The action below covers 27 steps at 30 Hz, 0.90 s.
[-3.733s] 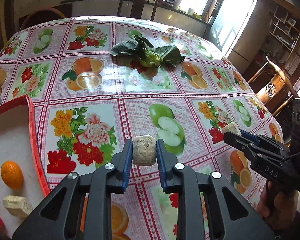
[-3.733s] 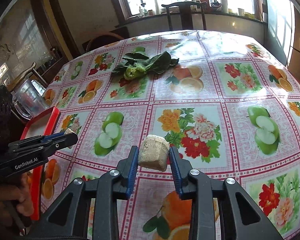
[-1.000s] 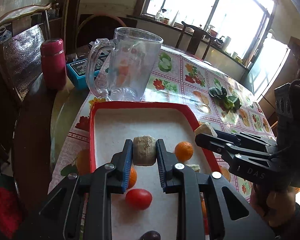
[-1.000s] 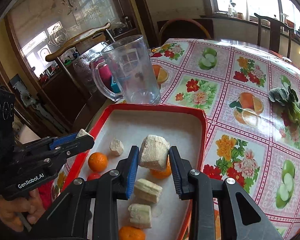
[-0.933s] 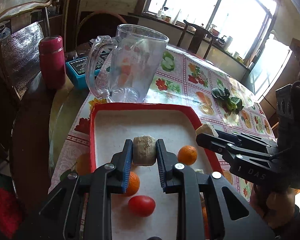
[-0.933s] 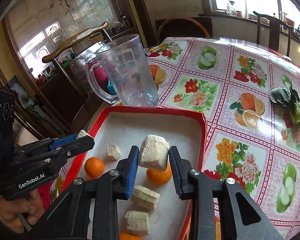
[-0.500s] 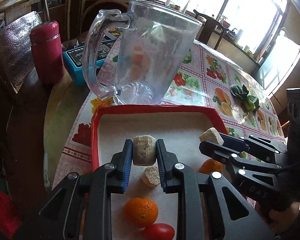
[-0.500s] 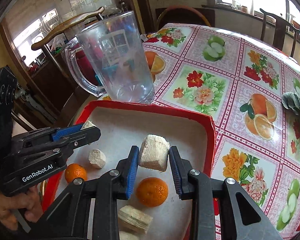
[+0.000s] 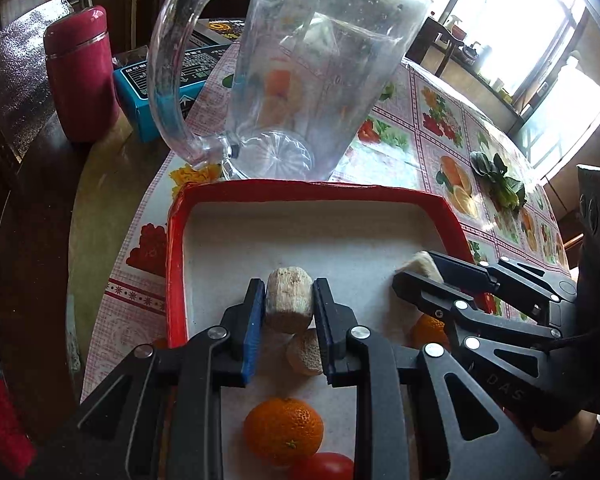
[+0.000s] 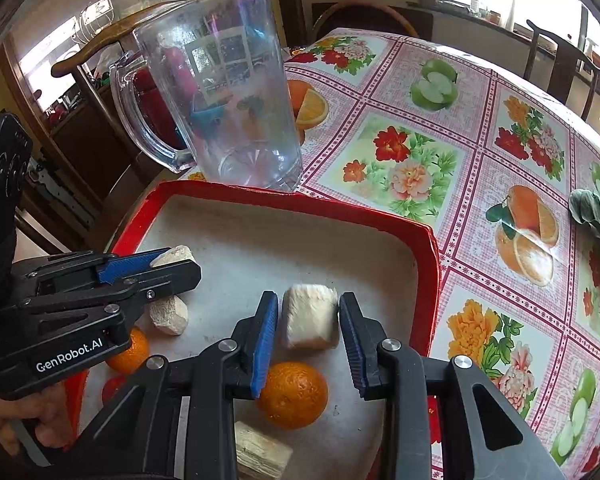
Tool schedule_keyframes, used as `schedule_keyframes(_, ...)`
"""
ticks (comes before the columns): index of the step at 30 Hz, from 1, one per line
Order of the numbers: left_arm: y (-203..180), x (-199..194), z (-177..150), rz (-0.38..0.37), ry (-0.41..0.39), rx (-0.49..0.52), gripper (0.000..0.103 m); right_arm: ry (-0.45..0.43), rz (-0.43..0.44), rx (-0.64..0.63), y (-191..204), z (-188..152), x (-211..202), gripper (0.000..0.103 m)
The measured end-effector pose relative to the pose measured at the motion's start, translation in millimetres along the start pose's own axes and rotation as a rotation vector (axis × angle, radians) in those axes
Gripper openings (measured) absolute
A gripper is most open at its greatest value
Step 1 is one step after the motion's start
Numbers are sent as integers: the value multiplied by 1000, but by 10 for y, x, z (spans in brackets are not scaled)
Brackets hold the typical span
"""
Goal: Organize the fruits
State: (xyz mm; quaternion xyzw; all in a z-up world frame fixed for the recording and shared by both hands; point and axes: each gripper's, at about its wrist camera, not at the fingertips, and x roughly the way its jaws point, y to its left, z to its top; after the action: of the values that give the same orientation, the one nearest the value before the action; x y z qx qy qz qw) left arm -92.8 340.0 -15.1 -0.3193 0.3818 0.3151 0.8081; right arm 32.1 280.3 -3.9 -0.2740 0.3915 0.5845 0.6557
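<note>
My left gripper (image 9: 289,305) pinches a chunk (image 9: 288,300) over the tray (image 9: 176,240); my right gripper (image 10: 309,322) is opening, gaps flanking its white chunk (image 10: 310,322). An orange (image 10: 293,395) lies beneath, a jug (image 10: 220,92) ahead.

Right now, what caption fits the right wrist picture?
Right tool opening around a pale chunk over the red tray, an orange below.

Both grippers are pointing steeply down, side by side. The left gripper (image 9: 288,308) is opening slightly — its pads are still touching a pale chunk (image 9: 289,300). The right gripper (image 10: 309,322) is opening too, jaws standing clear of its white chunk (image 10: 310,320). A hand (image 10: 24,416) is gripping the left handle.
</note>
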Motion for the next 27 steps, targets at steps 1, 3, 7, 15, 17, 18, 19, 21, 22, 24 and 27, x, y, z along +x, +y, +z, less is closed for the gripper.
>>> schedule_keyframes(1, 8, -8, -3, 6, -2, -4, 25, -3, -2, -3, 5, -3, -15, 40)
schedule_keyframes(3, 16, -37, -12, 13, -8, -8, 32, -13, 7, -4, 5, -17, -64, 49)
schedule_keyframes(7, 15, -174, -52, 38, -40, 4, 45, -42, 12, -11, 13, -53, -218, 50)
schedule_keyframes(15, -19, -411, -211, 9, -83, -8, 60, -104, 49, -10, 29, -224, -578, 50)
schedule_keyframes(17, -35, -453, -259, -2, -87, -8, 60, -106, 55, -13, 31, -283, -640, 51)
schedule_keyframes(18, -43, -476, -285, -8, -88, -11, 60, -108, 57, -15, 30, -314, -668, 51)
schedule_keyframes(19, -58, -503, -315, -16, -93, -13, 60, -110, 61, -17, 26, -352, -703, 53)
schedule_keyframes(21, -86, -564, -390, -30, -100, -10, 60, -113, 81, -29, 30, -433, -764, 60)
schedule_keyframes(22, -103, -596, -432, -33, -104, -7, 60, -114, 90, -41, 35, -479, -796, 62)
schedule_keyframes(24, -148, -668, -517, -41, -113, 5, 60, -114, 95, -71, 53, -561, -854, 65)
schedule_keyframes(27, -205, -798, -649, -42, -139, 18, 60, -117, 91, -118, 75, -688, -932, 72)
